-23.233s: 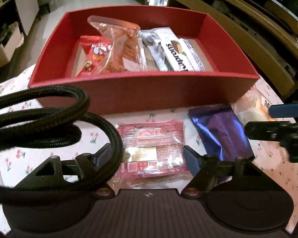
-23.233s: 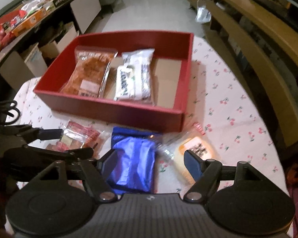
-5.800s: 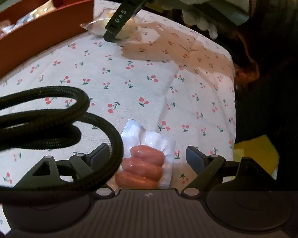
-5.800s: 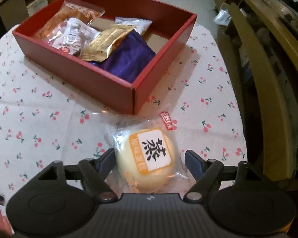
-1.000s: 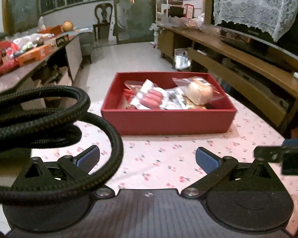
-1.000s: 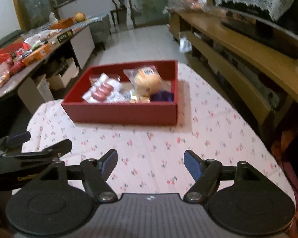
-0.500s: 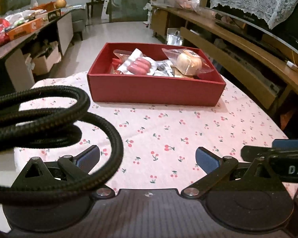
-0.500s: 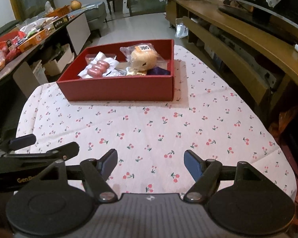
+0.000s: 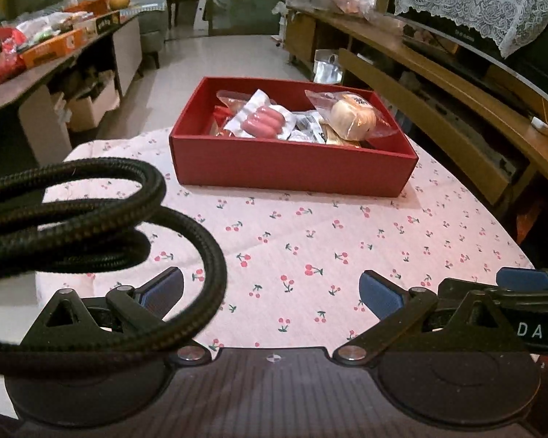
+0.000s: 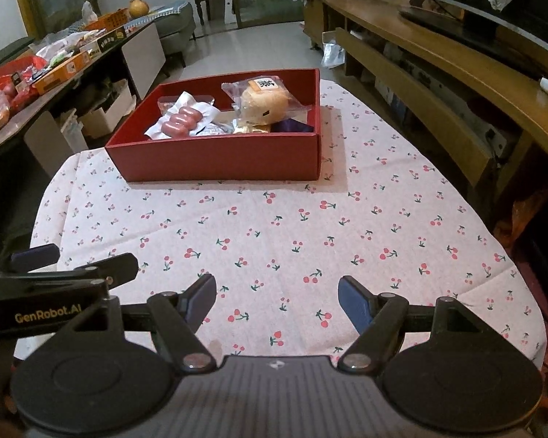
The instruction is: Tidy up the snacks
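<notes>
1. Red box [image 10: 223,160]: open-topped, at the table's far end, filled with wrapped snacks.
2. Sausage pack [image 10: 181,118]: on top, left.
3. Bun packet [image 10: 263,104]: on top, right.
4. Table [image 10: 274,241]: cherry-print cloth.
5. Left gripper [image 9: 270,292], right gripper [image 10: 277,301]: jaws apart, empty, over the near cloth.

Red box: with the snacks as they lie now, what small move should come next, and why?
Probably none beyond drawing both grippers back. The sausage pack and bun lie inside the red box, no snack shows on the tablecloth, and the left gripper and right gripper are open and empty.
</notes>
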A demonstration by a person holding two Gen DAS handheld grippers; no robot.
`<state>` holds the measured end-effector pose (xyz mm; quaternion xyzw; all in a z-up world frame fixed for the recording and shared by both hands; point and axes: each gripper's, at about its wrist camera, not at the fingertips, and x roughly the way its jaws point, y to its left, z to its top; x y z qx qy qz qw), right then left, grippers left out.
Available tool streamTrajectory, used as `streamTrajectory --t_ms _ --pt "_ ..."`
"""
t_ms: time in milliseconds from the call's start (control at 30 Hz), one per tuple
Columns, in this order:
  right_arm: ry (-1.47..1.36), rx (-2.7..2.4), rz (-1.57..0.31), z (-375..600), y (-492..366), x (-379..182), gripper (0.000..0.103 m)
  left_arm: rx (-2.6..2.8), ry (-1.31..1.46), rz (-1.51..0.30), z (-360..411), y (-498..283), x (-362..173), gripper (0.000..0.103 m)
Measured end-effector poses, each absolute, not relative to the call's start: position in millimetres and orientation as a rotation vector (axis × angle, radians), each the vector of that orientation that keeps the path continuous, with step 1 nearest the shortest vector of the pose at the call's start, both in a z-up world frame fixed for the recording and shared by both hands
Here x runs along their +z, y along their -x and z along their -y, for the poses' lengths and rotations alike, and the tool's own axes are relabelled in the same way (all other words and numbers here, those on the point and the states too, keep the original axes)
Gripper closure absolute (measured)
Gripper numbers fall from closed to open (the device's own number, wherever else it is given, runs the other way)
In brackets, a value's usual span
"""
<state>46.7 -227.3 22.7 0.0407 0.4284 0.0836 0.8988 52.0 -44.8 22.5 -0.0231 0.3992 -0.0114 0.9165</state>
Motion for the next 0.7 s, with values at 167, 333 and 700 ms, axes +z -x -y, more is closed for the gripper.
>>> streamTrajectory --t_ms 167,333,700 --pt "-0.083 0.173 -0.885 226.9 -46.5 23.2 0.025 -0.035 0.082 -0.846 40.8 -56.4 21.9 0.0" --pt "-0.076 0.174 -0.894 226.0 -46.8 21.4 0.025 -0.03 0.104 -0.862 40.5 -57.0 20.1 0.002" --pt "-0.05 0.161 -0.916 222.0 -49.1 15.5 0.025 -0.05 0.123 -0.839 39.5 -52.6 22.3 0.0"
